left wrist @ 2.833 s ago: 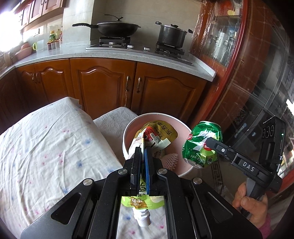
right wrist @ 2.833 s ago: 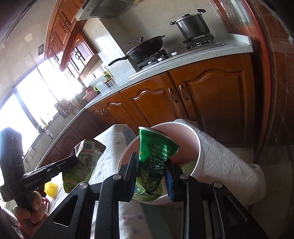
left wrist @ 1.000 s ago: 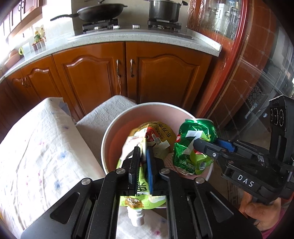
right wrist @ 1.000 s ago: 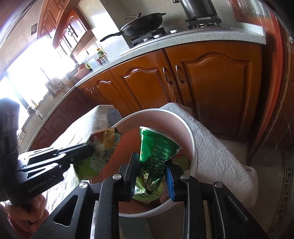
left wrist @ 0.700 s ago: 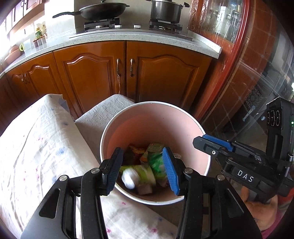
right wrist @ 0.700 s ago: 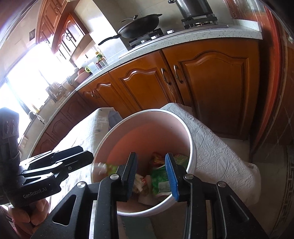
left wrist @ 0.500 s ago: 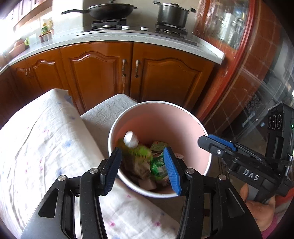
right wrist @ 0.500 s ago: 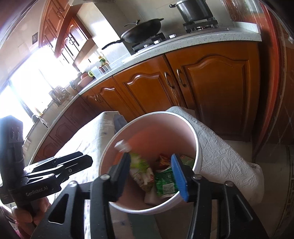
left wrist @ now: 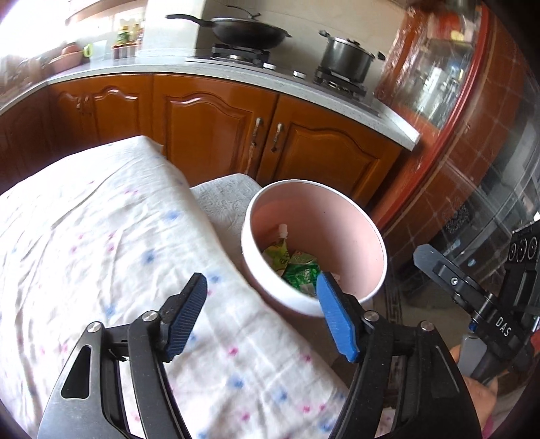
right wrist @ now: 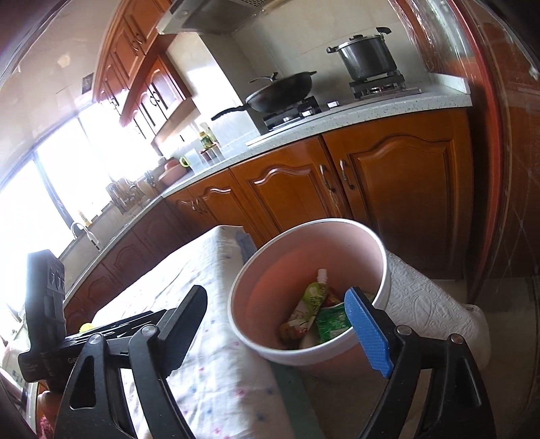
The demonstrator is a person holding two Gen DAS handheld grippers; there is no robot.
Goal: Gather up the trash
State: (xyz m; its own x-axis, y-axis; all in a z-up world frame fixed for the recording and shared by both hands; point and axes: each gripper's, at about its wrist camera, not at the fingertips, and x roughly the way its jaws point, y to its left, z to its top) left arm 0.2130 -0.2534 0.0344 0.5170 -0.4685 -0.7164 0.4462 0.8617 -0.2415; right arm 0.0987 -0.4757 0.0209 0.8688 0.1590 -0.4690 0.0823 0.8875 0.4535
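A pink bin [left wrist: 351, 233] [right wrist: 270, 280] stands off the table's far corner. Inside it lie a green spouted pouch [left wrist: 278, 251] [right wrist: 312, 300], a crushed green can [left wrist: 300, 273] [right wrist: 332, 320] and other wrappers. My left gripper [left wrist: 261, 315] is open and empty, above the table edge just short of the bin. My right gripper [right wrist: 280, 324] is also open and empty, with the bin showing between its fingers. In the left wrist view the right gripper [left wrist: 472, 297] appears at the right, held by a hand [left wrist: 479, 391]. In the right wrist view the left gripper's body [right wrist: 47, 304] shows at the left.
A floral white tablecloth [left wrist: 101, 243] covers the table. A white quilted cover [right wrist: 428, 304] lies beside the bin. Wooden cabinets [left wrist: 209, 125] and a counter with a wok [left wrist: 249, 30] and a pot [left wrist: 347, 59] stand behind. A small yellow object [right wrist: 86, 327] lies far left.
Both grippers let go of their trash: the pouch and the green can dropped into the bin. Both have since opened wider and drawn back from the bin, the left over the table.
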